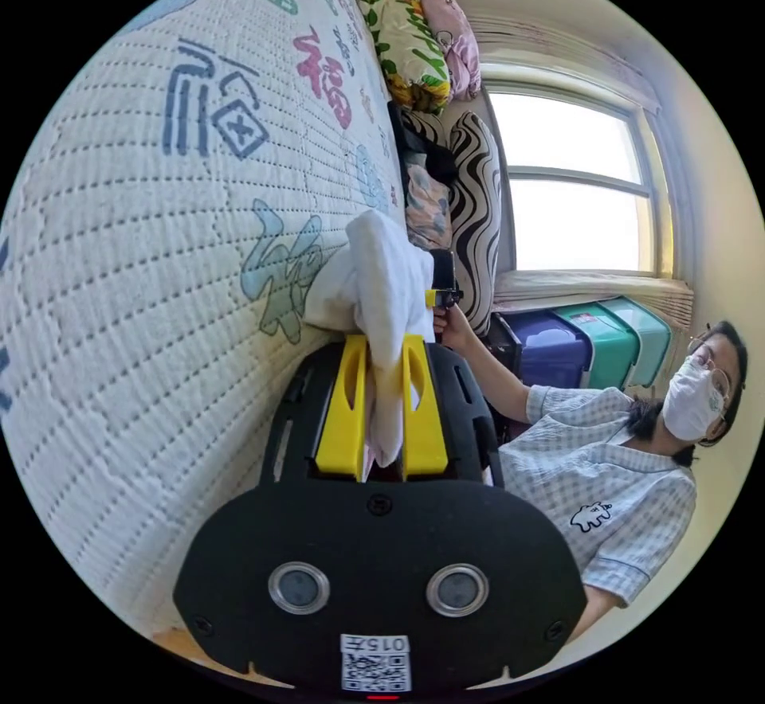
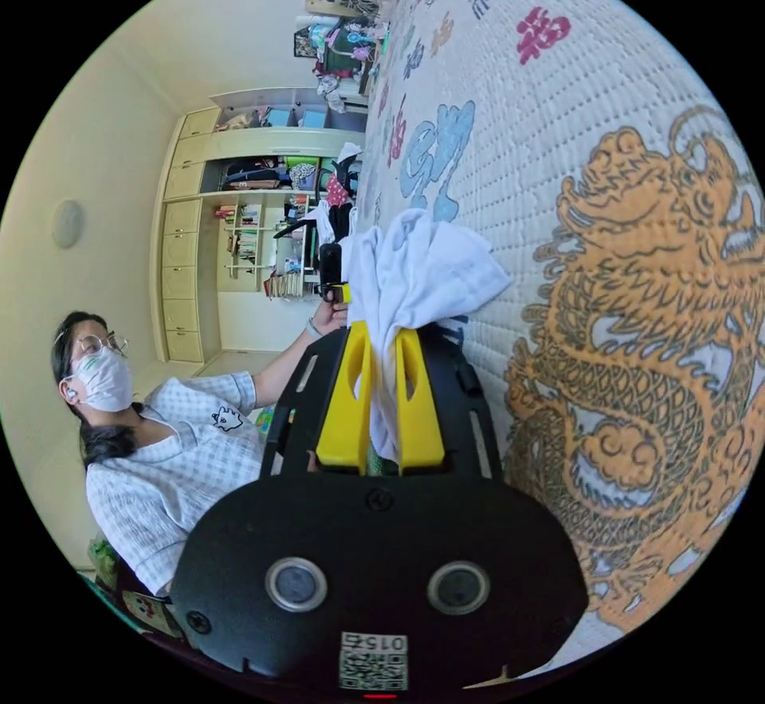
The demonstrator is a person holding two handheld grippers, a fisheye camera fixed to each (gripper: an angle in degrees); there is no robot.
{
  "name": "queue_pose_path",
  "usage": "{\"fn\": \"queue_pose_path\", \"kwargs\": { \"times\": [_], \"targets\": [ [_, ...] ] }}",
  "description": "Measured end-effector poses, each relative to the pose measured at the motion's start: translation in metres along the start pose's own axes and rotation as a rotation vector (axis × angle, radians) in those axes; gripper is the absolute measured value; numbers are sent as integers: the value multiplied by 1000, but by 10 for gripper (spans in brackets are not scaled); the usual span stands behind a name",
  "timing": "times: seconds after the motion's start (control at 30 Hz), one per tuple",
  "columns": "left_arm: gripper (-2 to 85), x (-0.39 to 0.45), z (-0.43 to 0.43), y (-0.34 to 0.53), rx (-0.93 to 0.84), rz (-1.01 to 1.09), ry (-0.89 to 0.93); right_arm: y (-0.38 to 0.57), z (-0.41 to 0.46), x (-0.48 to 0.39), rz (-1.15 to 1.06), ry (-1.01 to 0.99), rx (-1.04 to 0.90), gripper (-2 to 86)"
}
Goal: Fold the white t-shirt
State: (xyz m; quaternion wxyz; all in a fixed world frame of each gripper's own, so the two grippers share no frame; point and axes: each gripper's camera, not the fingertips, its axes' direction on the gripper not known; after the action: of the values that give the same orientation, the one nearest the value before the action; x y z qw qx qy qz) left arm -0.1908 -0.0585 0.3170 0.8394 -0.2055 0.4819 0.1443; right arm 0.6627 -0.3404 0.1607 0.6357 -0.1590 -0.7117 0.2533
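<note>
One white t-shirt (image 1: 381,282), two grippers, both clamped on it.
Left gripper (image 1: 381,353) and right gripper (image 2: 381,346) each pinch bunched, creased cloth between yellow jaws; the shirt rises straight ahead of the jaws, lengthwise along them, against the quilted bedspread (image 1: 159,258). One person (image 1: 606,497) alongside.

In the left gripper view the left gripper (image 1: 382,353) sits at lower centre, both yellow jaws pinching white cloth — likewise the right gripper (image 2: 381,346) in its own view. Behind each, mid-frame, the person's hand (image 1: 453,327) holds the other gripper.
</note>
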Motion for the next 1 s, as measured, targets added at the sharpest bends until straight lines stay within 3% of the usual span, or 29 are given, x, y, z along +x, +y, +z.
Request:
{"fn": "queue_pose_path", "kwargs": {
  "times": [0.27,0.53,0.77,0.87,1.0],
  "targets": [
    [57,95,-83,106,224,108,-9,-27,79,-58,-166,46,-80,50],
    [57,150,-234,281,517,63,-133,-90,299,-143,-387,11,-323,49],
    [57,153,-350,414,743,-43,-198,-143,491,-170,-393,17,-513,48],
    [55,149,-386,447,789,-105,-199,-148,562,-177,-415,41,-534,48],
    [50,155,-373,479,890,-164,-176,-174,624,-167,-395,55,-680,47]
  ]
}}
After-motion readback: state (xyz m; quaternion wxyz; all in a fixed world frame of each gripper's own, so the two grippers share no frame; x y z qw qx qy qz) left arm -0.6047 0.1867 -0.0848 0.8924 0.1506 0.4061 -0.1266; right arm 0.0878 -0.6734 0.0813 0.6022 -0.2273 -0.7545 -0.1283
